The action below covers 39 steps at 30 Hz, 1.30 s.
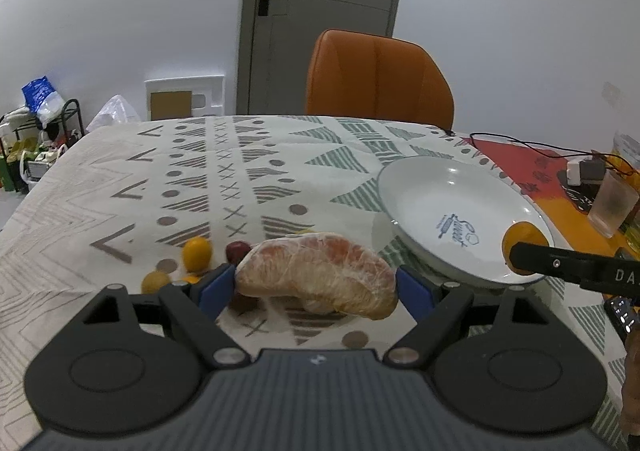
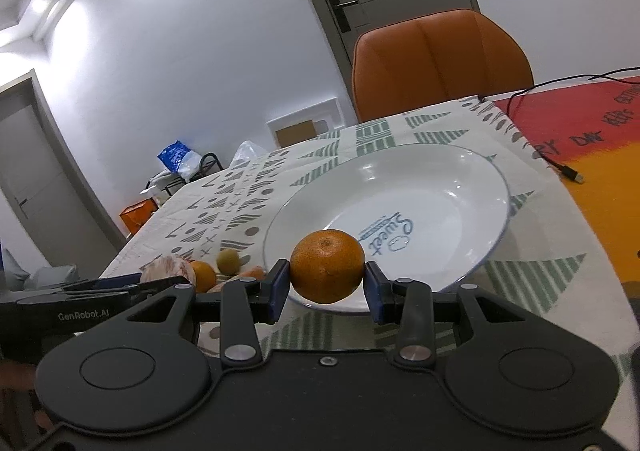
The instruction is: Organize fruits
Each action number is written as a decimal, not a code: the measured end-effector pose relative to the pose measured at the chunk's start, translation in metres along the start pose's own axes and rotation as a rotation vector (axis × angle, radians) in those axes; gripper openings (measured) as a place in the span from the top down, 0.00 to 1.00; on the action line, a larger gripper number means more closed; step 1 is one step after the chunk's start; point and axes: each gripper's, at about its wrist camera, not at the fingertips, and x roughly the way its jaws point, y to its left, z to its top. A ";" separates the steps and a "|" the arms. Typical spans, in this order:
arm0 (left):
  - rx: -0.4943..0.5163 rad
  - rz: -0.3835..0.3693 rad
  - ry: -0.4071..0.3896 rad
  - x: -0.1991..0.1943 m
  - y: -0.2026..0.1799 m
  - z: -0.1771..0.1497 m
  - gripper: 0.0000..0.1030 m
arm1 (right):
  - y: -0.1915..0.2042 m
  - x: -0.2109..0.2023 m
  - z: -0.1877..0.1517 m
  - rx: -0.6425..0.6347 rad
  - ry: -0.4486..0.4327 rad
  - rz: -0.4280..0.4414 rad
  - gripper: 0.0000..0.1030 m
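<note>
My left gripper [image 1: 316, 283] is shut on a peeled pomelo segment [image 1: 316, 275] and holds it above the patterned tablecloth, left of the white plate [image 1: 432, 187]. My right gripper [image 2: 326, 285] is shut on an orange [image 2: 327, 266] at the plate's [image 2: 452, 171] near rim; the orange also shows in the left wrist view [image 1: 524, 241]. On the cloth lie an orange [image 1: 197, 253], a small yellow fruit [image 1: 155, 281] and a dark red fruit [image 1: 237, 251]. The right wrist view shows the left gripper [image 2: 156, 285] with the pomelo [image 2: 168, 269], an orange [image 2: 202, 275] and a yellow-green fruit [image 2: 228, 259].
An orange chair [image 1: 376, 79] stands at the table's far side. A black cable [image 1: 520, 145], a charger and a plastic cup [image 1: 612, 205] lie on the red-orange cloth at the right. A cable plug [image 2: 572, 175] lies right of the plate.
</note>
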 end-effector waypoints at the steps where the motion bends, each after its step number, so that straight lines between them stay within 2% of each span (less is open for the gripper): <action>1: 0.005 -0.002 -0.001 0.001 -0.002 0.001 0.17 | -0.001 0.000 0.000 -0.004 0.000 -0.003 0.63; 9: 0.044 -0.015 -0.010 0.011 -0.022 0.011 0.17 | -0.005 0.009 0.007 -0.059 0.029 -0.008 0.63; 22: 0.096 -0.029 0.000 0.034 -0.051 0.023 0.17 | -0.018 0.019 0.011 -0.072 0.058 -0.014 0.62; 25: 0.107 -0.033 0.002 0.039 -0.057 0.025 0.17 | -0.021 0.014 0.012 -0.070 0.046 -0.022 0.57; 27: 0.113 -0.036 0.004 0.041 -0.060 0.026 0.17 | -0.021 0.007 0.013 -0.084 0.031 -0.039 0.50; 29: 0.116 -0.040 0.007 0.044 -0.064 0.027 0.17 | -0.021 0.000 0.012 -0.095 0.013 -0.056 0.35; 32: 0.121 -0.046 0.010 0.048 -0.069 0.027 0.17 | -0.022 -0.010 0.010 -0.125 -0.007 -0.092 0.17; 39: 0.137 -0.061 0.016 0.050 -0.080 0.025 0.17 | -0.020 -0.026 0.003 -0.186 -0.018 -0.184 0.06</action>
